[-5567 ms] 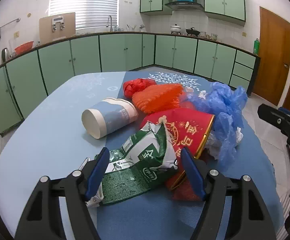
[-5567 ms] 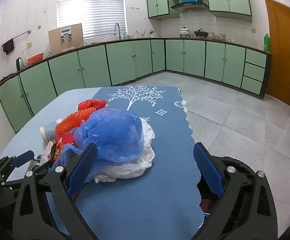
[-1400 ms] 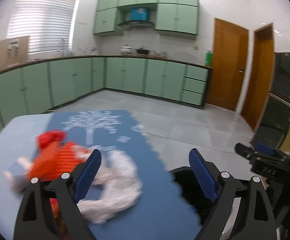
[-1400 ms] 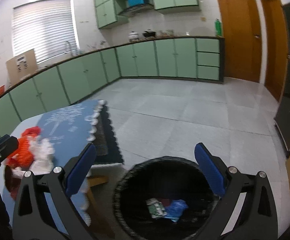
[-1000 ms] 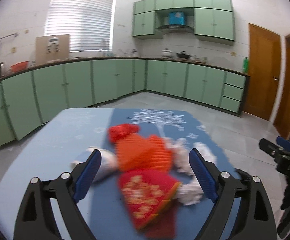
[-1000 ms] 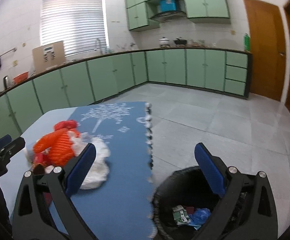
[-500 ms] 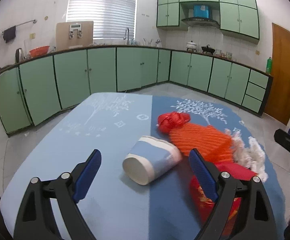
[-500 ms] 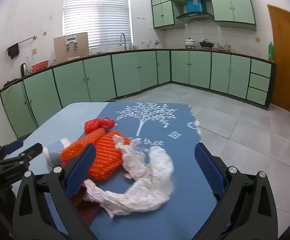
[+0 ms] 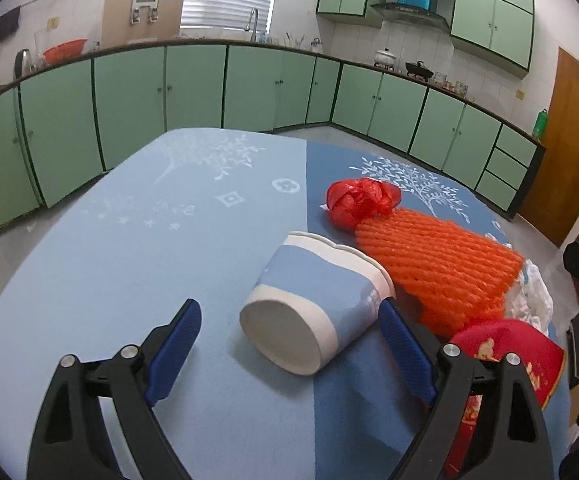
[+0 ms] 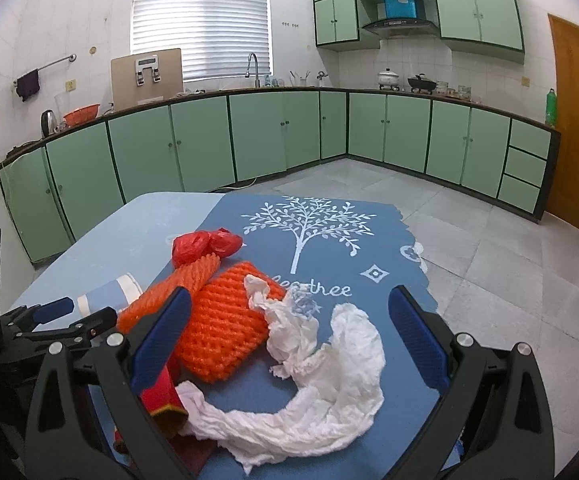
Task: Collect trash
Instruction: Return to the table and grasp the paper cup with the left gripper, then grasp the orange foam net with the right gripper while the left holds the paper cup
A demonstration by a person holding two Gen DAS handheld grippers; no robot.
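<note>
Your left gripper stands spread around the blue-and-white paper cup; right gripper spread, empty; red pouch partly hidden.

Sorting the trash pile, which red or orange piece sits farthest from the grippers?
The crumpled red plastic bag, knotted and shiny, beyond the ribbed orange foam net.

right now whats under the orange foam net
The orange foam net overlaps a red packet near its front edge; anything else beneath it is covered.
</note>
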